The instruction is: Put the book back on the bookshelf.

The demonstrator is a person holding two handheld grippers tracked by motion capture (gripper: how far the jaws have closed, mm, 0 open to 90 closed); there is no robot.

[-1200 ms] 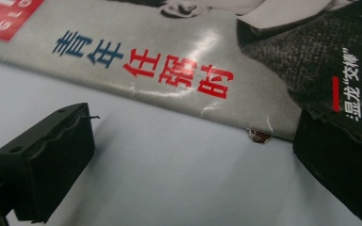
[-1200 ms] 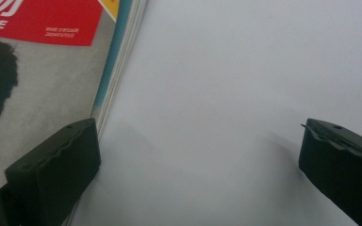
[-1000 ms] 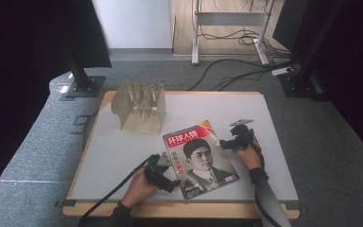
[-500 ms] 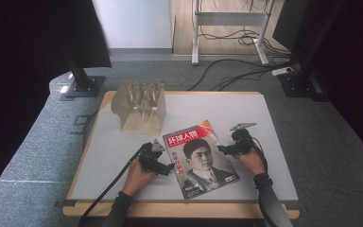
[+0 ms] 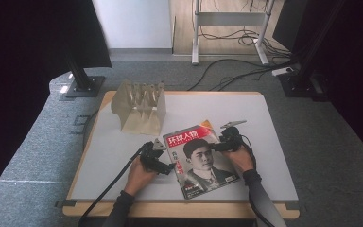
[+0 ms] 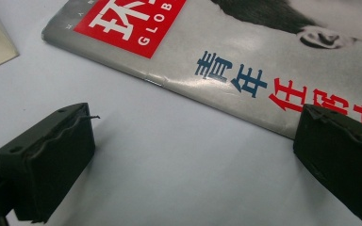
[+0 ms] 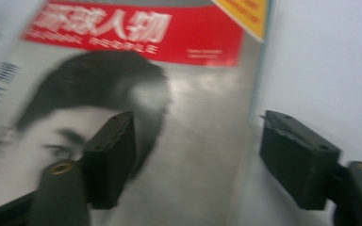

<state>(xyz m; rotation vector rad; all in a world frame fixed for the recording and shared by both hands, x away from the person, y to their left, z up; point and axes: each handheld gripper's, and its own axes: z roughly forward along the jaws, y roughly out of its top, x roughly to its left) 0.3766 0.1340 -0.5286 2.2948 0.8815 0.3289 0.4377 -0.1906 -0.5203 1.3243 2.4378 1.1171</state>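
Magazine (image 5: 201, 158) flat on table (image 5: 264, 118); left gripper (image 6: 188, 155) and right gripper (image 7: 195, 160) fingers wide, straddling opposite edges.

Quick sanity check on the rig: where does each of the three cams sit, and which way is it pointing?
High view: above the person's side, looking forward and down on the table; both forearms enter from the bottom.
Left gripper view: rides the left claw, open, aimed at the magazine edge.
Right gripper view: rides the right claw, open, straddling the magazine's other edge.
All three views share the magazine cover.
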